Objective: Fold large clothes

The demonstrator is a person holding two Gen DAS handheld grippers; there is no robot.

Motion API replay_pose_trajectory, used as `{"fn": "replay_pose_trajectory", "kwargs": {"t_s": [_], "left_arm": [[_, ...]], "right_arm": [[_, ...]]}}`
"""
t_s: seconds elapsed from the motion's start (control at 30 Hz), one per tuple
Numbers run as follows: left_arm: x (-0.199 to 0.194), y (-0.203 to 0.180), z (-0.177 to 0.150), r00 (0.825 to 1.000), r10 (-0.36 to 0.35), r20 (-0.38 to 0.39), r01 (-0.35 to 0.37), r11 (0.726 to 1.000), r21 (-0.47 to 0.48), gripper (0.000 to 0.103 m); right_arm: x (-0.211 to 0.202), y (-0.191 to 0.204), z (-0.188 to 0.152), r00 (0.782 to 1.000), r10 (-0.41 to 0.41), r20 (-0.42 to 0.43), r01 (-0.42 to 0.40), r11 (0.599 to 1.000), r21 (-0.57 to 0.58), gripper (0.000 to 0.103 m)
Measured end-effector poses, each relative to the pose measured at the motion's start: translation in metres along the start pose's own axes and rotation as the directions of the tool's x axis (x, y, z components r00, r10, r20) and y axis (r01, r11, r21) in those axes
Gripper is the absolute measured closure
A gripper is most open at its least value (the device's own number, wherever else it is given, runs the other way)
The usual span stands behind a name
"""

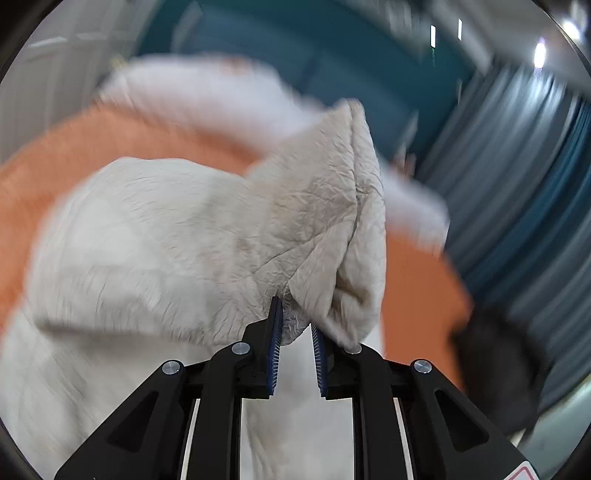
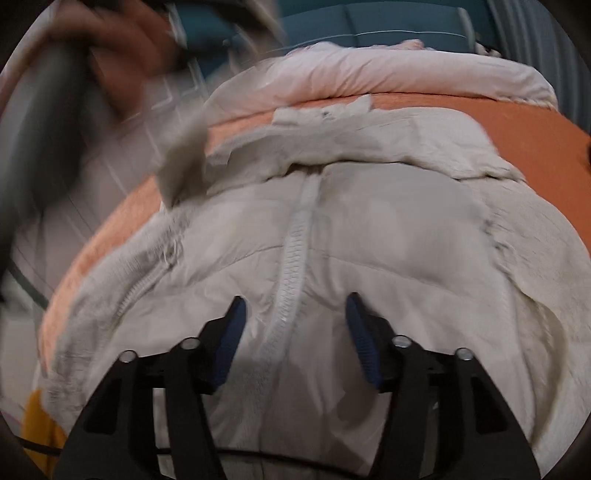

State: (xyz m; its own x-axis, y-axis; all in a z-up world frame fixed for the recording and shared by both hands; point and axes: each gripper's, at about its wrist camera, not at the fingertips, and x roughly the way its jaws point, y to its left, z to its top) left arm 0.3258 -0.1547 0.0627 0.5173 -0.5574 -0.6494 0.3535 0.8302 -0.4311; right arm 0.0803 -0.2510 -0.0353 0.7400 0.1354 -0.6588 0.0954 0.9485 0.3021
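Observation:
A large cream puffy jacket (image 2: 369, 240) lies front up on an orange bedspread (image 2: 498, 118), its white zipper (image 2: 293, 251) running down the middle. My left gripper (image 1: 297, 325) is shut on a sleeve of the jacket (image 1: 332, 221) and holds it lifted above the bed; the same sleeve shows blurred in the right wrist view (image 2: 184, 158). My right gripper (image 2: 295, 310) is open and empty, hovering just above the jacket's lower front, astride the zipper.
A pale pink duvet (image 2: 388, 74) lies bunched at the bed's far end, with a teal headboard (image 2: 388, 18) behind. Grey-blue curtains (image 1: 517, 166) hang beside the bed. A person's hand on the left tool (image 2: 122, 55) is at the upper left.

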Motion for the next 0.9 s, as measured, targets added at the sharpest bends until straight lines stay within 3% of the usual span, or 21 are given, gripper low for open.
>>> {"fn": "replay_pose_trajectory", "kwargs": {"t_s": [0.1, 0.2, 0.27, 0.33, 0.4, 0.57, 0.7, 0.73, 0.77, 0.8, 0.83, 0.9], "left_arm": [[0.028, 0.005, -0.038, 0.991, 0.049, -0.125, -0.049, 0.999, 0.004, 0.083], [0.006, 0.037, -0.045, 0.996, 0.046, -0.070, -0.052, 0.996, -0.078, 0.070], [-0.021, 0.056, -0.045, 0.996, 0.085, -0.004, -0.085, 0.993, -0.084, 0.054], [-0.040, 0.085, -0.035, 0.984, 0.169, 0.055, -0.164, 0.983, -0.088, 0.047], [-0.047, 0.120, -0.024, 0.964, 0.256, 0.066, -0.247, 0.961, -0.126, 0.047], [-0.056, 0.188, -0.018, 0.921, 0.384, 0.063, -0.360, 0.902, -0.238, 0.047], [-0.043, 0.213, -0.019, 0.912, 0.408, 0.024, -0.386, 0.878, -0.283, 0.047], [-0.037, 0.218, -0.018, 0.909, 0.417, 0.014, -0.396, 0.873, -0.283, 0.048], [-0.032, 0.220, -0.020, 0.906, 0.422, 0.005, -0.405, 0.871, -0.277, 0.047], [-0.029, 0.222, -0.022, 0.904, 0.428, -0.003, -0.412, 0.870, -0.270, 0.048], [-0.024, 0.224, -0.022, 0.898, 0.440, -0.010, -0.427, 0.865, -0.262, 0.048], [-0.018, 0.229, -0.025, 0.891, 0.454, -0.010, -0.442, 0.861, -0.250, 0.048]], "right_arm": [[-0.019, -0.015, -0.002, 0.999, -0.053, -0.013, 0.053, 0.999, 0.005, 0.046], [-0.029, -0.028, 0.002, 0.996, -0.082, -0.016, 0.082, 0.997, 0.000, 0.045], [-0.030, -0.038, 0.015, 0.998, -0.063, -0.027, 0.064, 0.997, 0.050, 0.046], [-0.027, -0.047, 0.035, 0.997, -0.069, -0.018, 0.070, 0.993, 0.100, 0.045], [-0.017, -0.052, 0.060, 0.997, -0.074, -0.015, 0.075, 0.989, 0.126, 0.045], [0.021, -0.067, 0.106, 0.995, -0.100, 0.002, 0.097, 0.974, 0.203, 0.043], [0.068, -0.089, 0.123, 0.992, -0.114, -0.053, 0.125, 0.931, 0.342, 0.040], [0.081, -0.089, 0.126, 0.992, -0.100, -0.071, 0.118, 0.933, 0.341, 0.047], [0.094, -0.086, 0.132, 0.992, -0.075, -0.099, 0.103, 0.944, 0.314, 0.077], [0.097, -0.079, 0.139, 0.992, -0.071, -0.106, 0.098, 0.954, 0.282, 0.096], [0.091, -0.071, 0.148, 0.995, -0.078, -0.061, 0.090, 0.965, 0.248, 0.097], [0.060, -0.046, 0.168, 0.991, -0.066, 0.121, 0.049, 0.989, 0.140, 0.098]]}}
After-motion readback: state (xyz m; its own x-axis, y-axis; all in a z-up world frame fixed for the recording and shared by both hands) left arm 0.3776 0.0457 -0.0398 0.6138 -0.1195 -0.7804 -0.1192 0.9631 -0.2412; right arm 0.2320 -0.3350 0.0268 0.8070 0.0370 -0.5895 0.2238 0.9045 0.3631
